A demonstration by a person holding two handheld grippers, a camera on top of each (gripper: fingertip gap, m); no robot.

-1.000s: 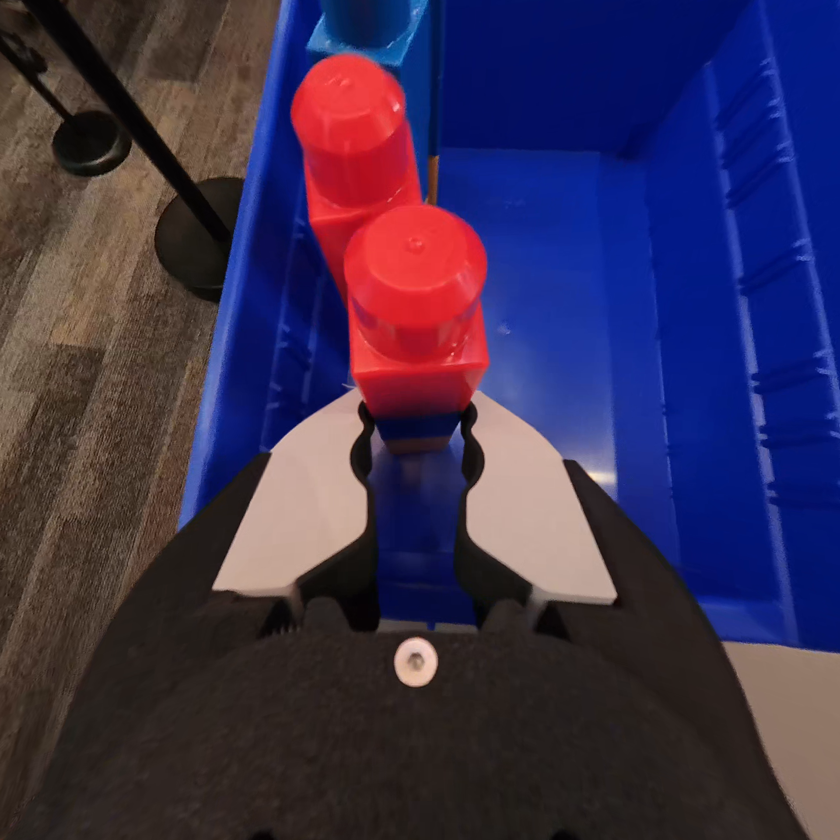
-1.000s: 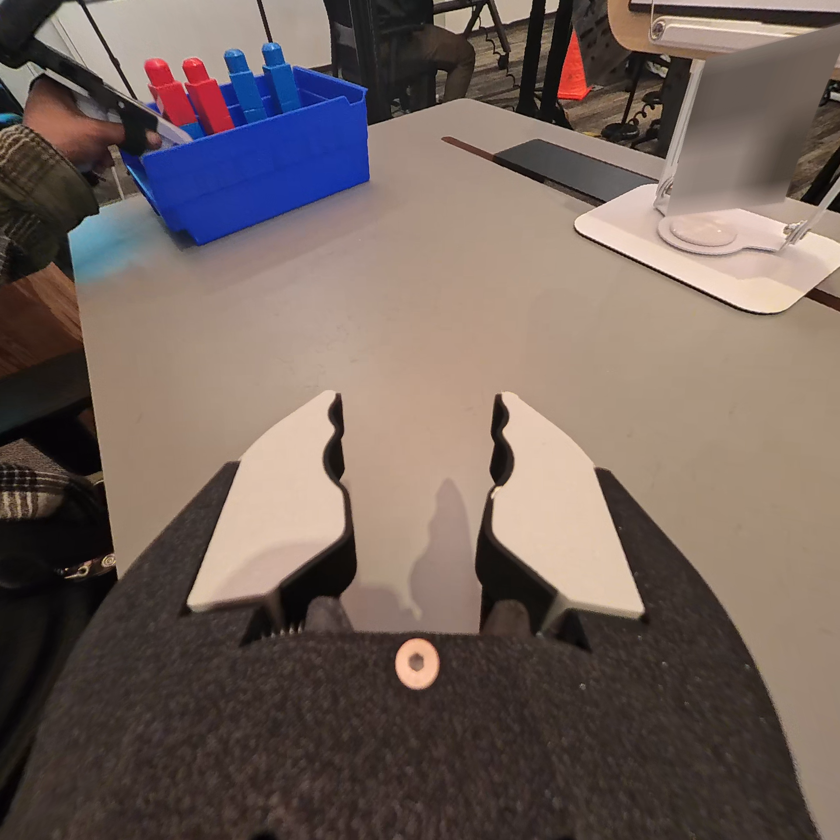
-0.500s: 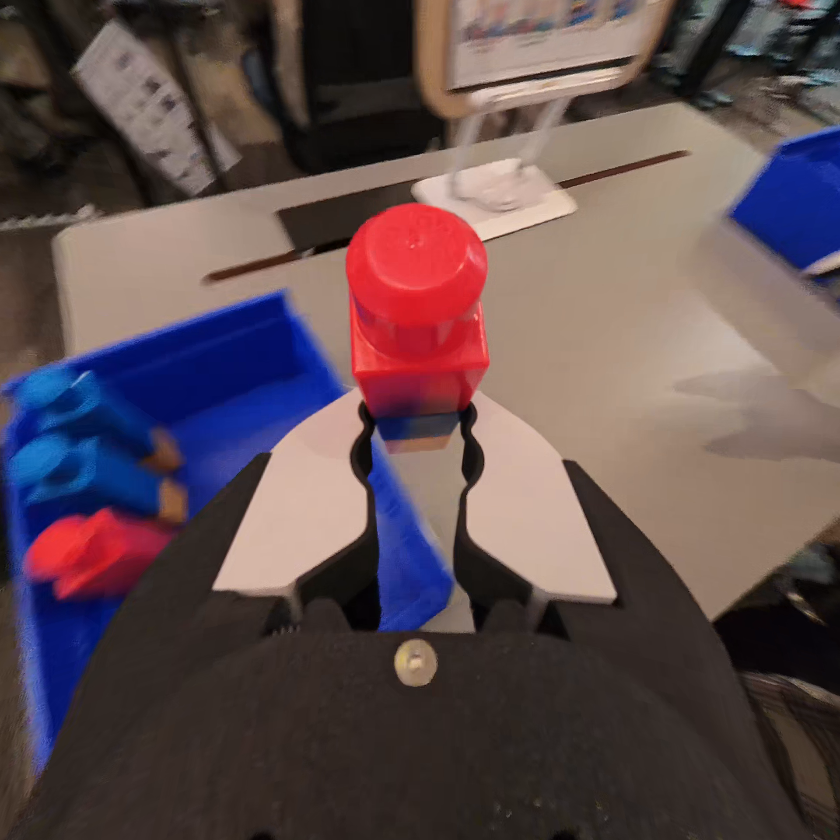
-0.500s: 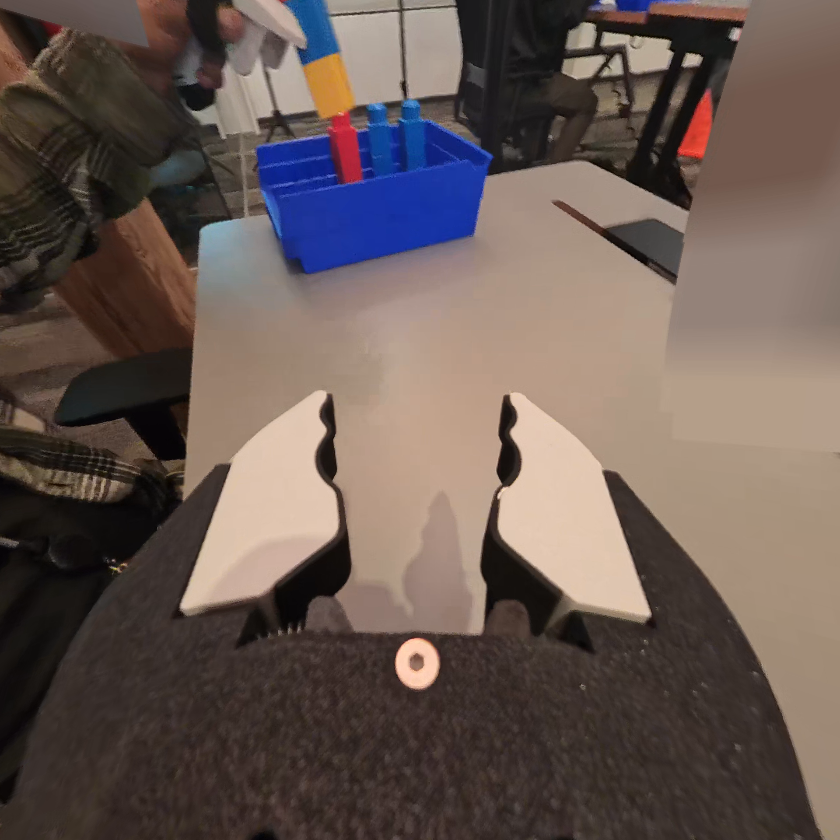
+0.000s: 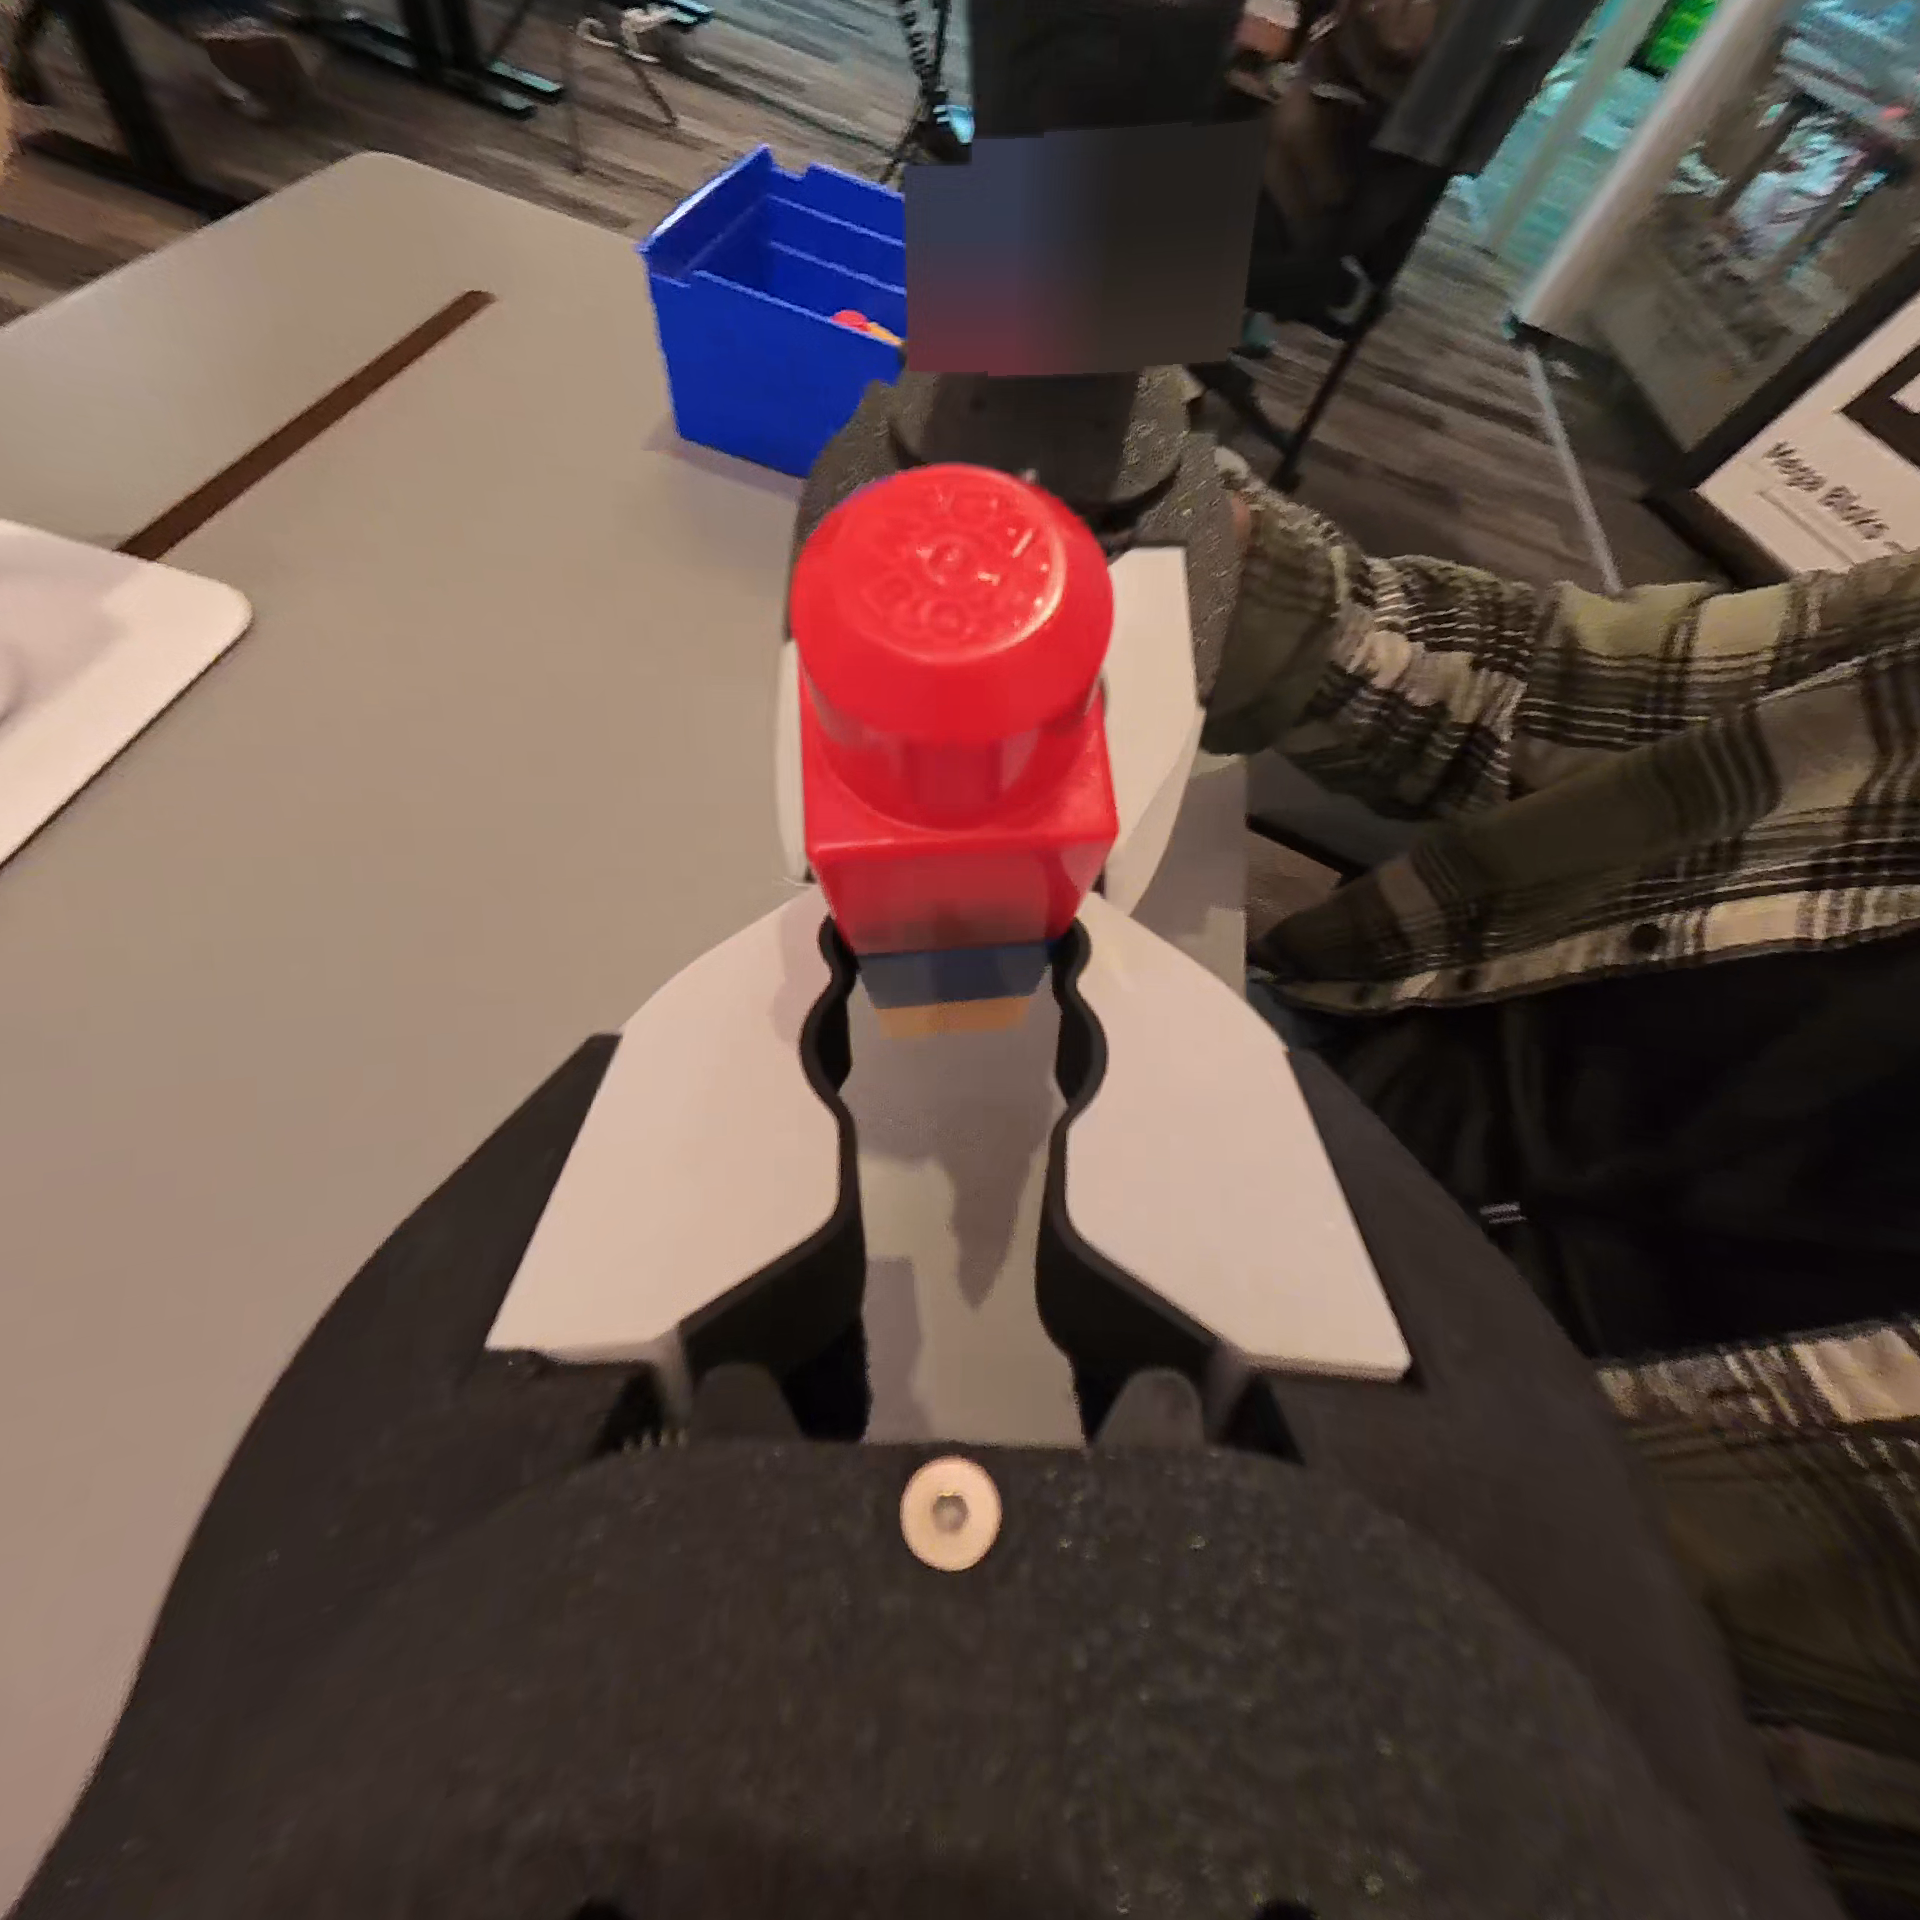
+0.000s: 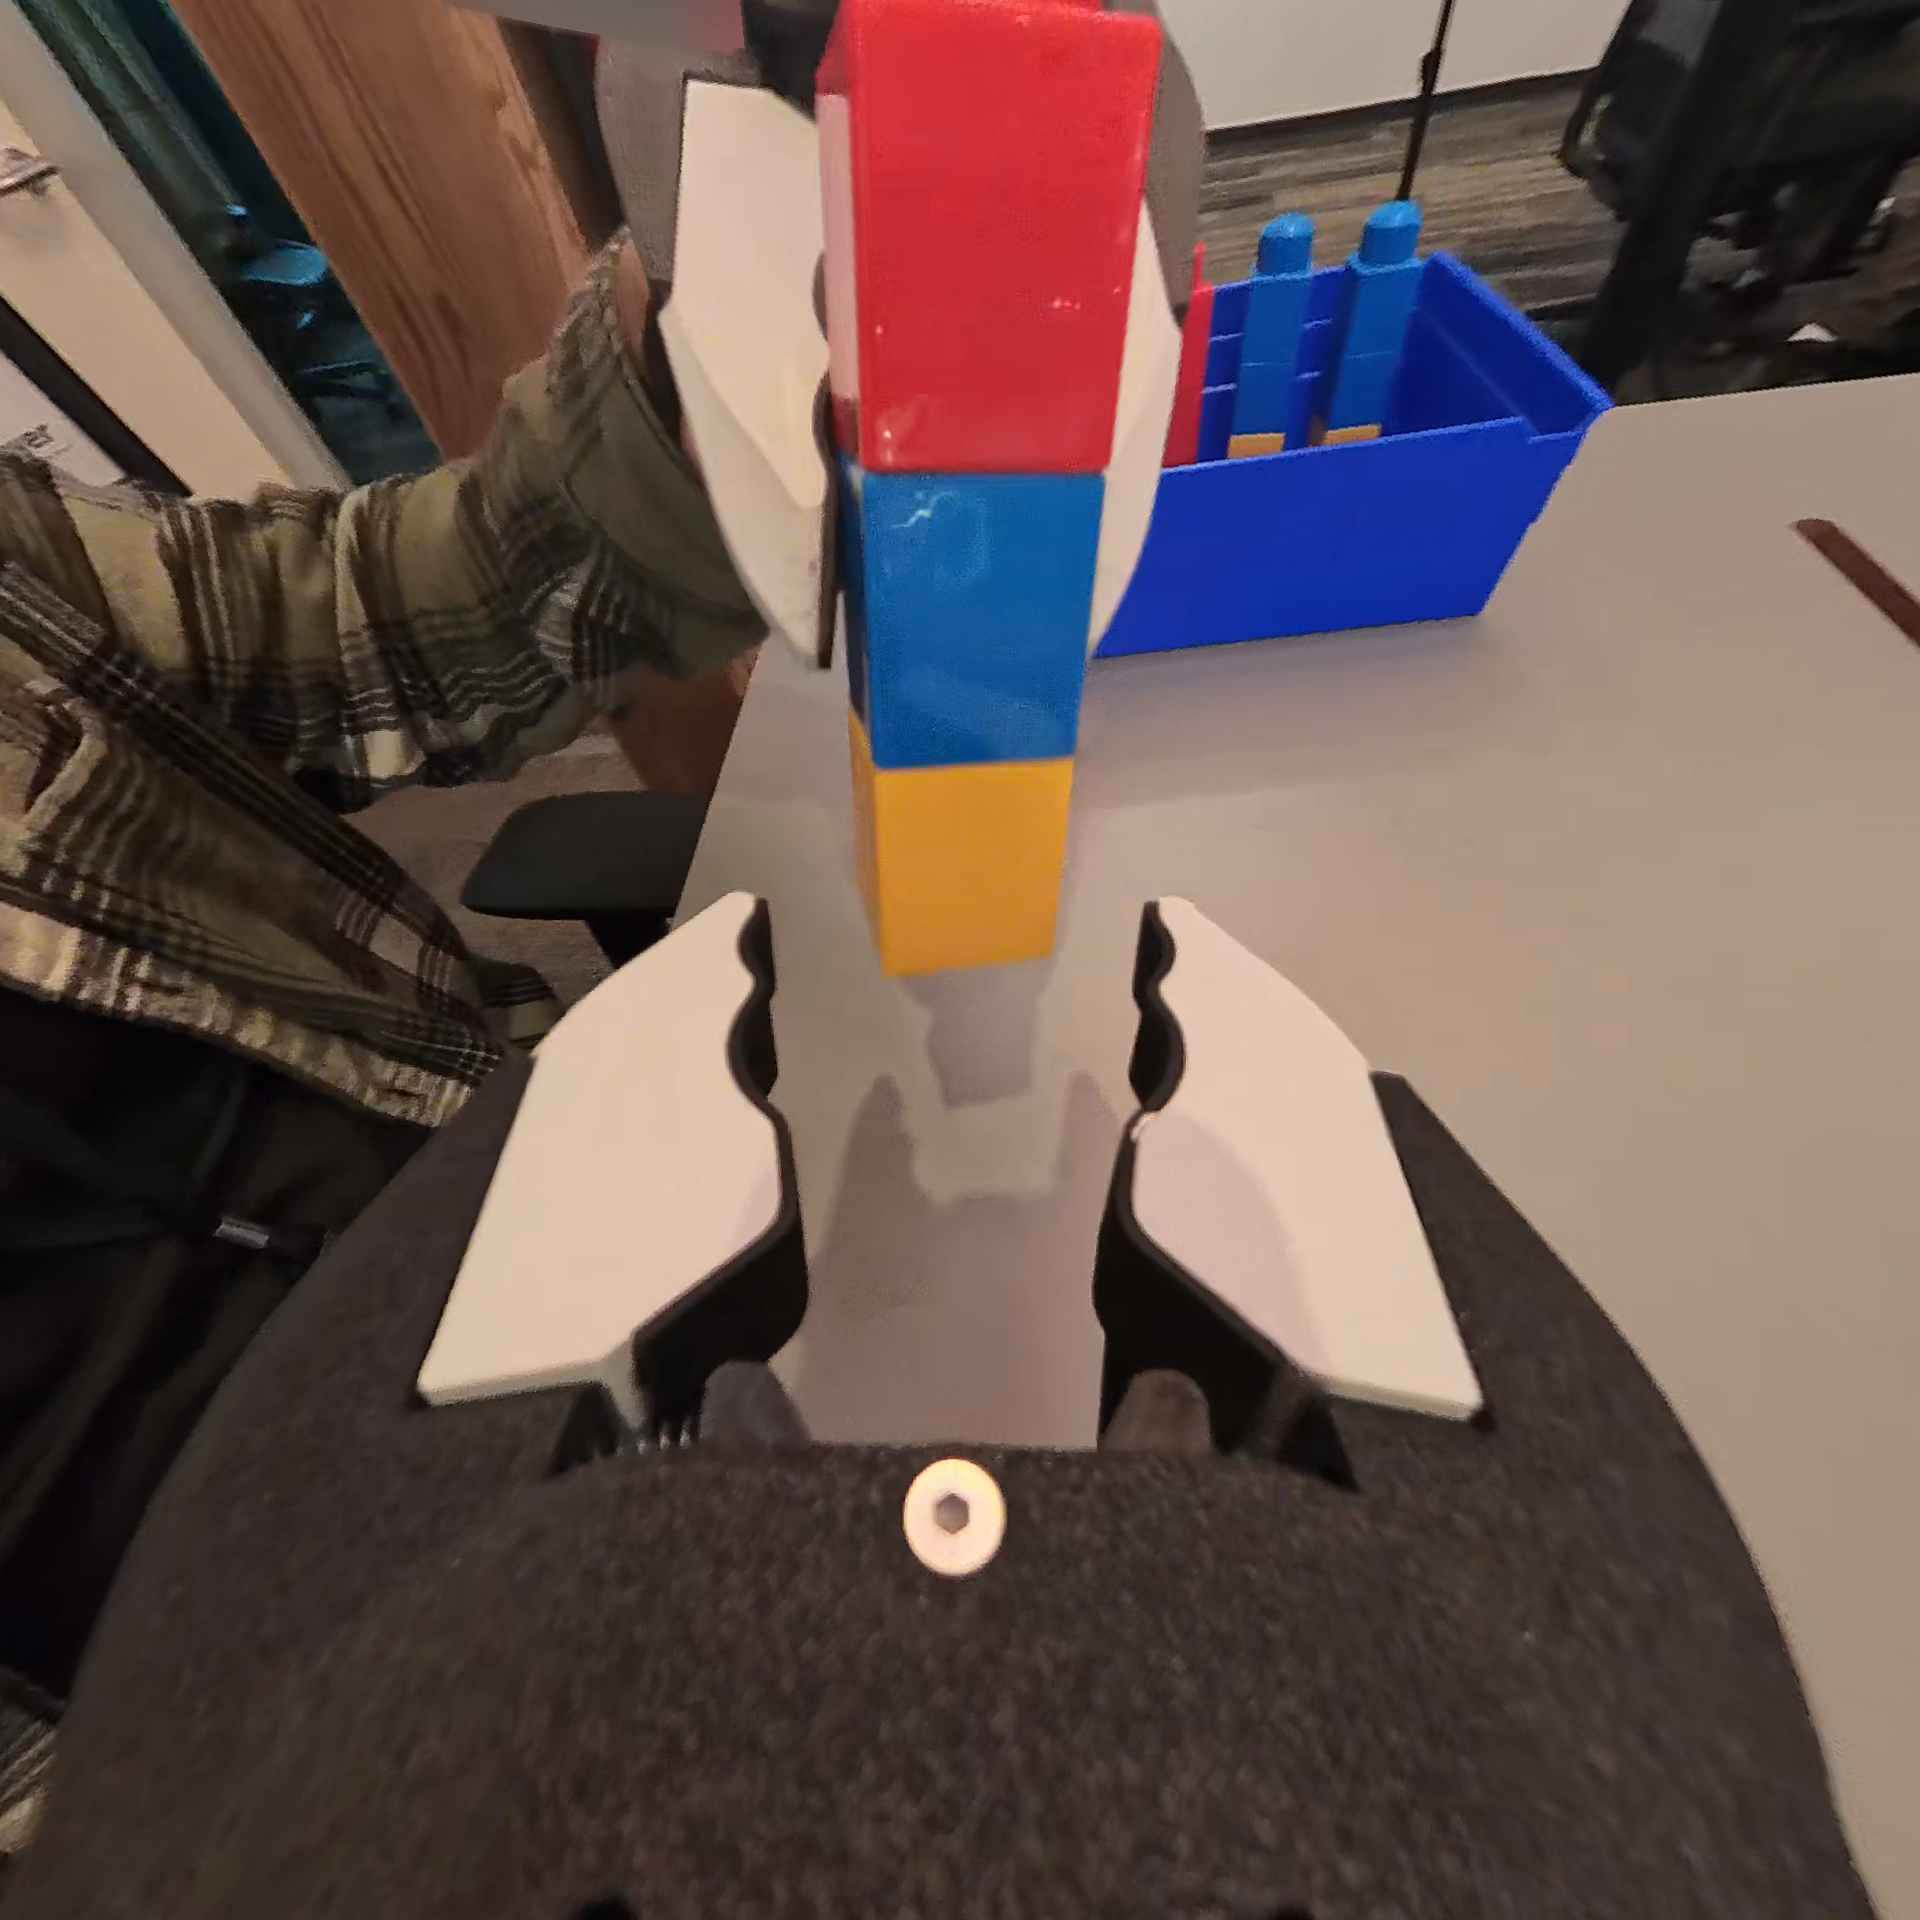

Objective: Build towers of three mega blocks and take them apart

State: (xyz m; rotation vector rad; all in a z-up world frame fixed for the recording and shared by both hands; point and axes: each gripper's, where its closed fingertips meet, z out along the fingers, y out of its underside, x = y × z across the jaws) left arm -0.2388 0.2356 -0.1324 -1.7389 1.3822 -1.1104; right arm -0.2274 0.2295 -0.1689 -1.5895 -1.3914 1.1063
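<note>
Holding the tower [image 6: 971, 520] above the table [image 6: 1455, 831], the left gripper [image 5: 951, 940] clamps it; the right gripper [image 6: 956, 997], gaping just below, should close squarely on the yellow block [image 6: 966, 862] before pulling.

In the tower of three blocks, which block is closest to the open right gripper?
The yellow block, at the tower's lower end, hangs just in front of the right gripper. The blue block sits above it, and the red block is farthest.
</note>
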